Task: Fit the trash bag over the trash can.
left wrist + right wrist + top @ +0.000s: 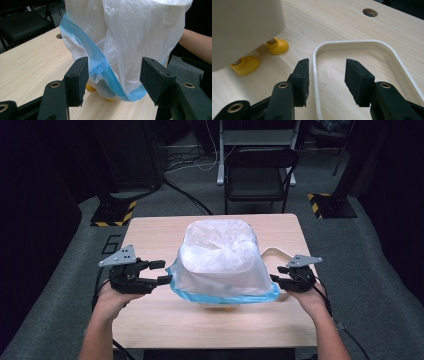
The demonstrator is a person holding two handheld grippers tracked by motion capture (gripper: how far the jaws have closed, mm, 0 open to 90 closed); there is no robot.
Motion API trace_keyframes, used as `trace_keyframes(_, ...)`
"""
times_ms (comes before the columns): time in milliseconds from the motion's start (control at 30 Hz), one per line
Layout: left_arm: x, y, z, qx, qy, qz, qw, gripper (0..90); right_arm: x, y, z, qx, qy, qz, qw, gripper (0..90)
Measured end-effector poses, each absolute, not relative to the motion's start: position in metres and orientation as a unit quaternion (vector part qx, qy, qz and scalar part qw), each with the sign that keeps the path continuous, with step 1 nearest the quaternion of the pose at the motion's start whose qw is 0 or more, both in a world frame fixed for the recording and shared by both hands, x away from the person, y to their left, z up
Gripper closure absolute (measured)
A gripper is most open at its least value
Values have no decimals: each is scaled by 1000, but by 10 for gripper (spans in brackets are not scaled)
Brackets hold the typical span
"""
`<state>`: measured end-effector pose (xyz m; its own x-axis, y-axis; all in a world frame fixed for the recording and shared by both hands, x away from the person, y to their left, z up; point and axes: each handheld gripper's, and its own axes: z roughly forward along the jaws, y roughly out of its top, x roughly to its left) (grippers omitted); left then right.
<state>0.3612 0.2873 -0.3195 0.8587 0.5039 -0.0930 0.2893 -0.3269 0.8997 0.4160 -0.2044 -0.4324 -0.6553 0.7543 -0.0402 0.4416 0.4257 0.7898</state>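
On a pale wooden table [150, 320], a white bin [244, 30] lined with a thin white bag [220, 255] is standing near the middle, resting on small yellow feet [277, 46]. The bag's mouth is folded down over the rim, and its blue hem [225, 297] is hanging low around the bin's sides, just above the tabletop — looser and more bunched on the person's left.

At the left, the left gripper [161, 271] is hovering beside the bag with its jaws spread apart; in the left gripper view the blue hem [100, 65] is hanging in the gap between the two black pads [77, 80], touching neither as far as can be told. At the right, the right gripper [280, 275] is sitting close to the hem's corner, also released and holding nothing. Its own view is looking along the tabletop, where a white ring-shaped frame [387, 50] is lying flat beside the bin, one side of it running between the parted jaws.

Bare wood is lying open in front of the bin toward the person, and narrower strips are showing on either side — the grippers are hanging over those side edges. A cable hole [370, 12] is marking the table beyond the frame. A dark chair [260, 175] is standing well behind the far edge.
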Motion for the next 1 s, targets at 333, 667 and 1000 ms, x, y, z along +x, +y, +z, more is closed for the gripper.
trace_keyframes(333,356,290,-319,807,246,112,524,393,418,-203,-448,370,818,392,200,564)
trace_keyframes(667,354,294,-318,804,256,121,523,392,423,-199,-463,369,827,377,195,596)
trace_keyframes(1000,354,292,-320,803,266,128,518,359,433,-200,-482,379,830,376,160,600)
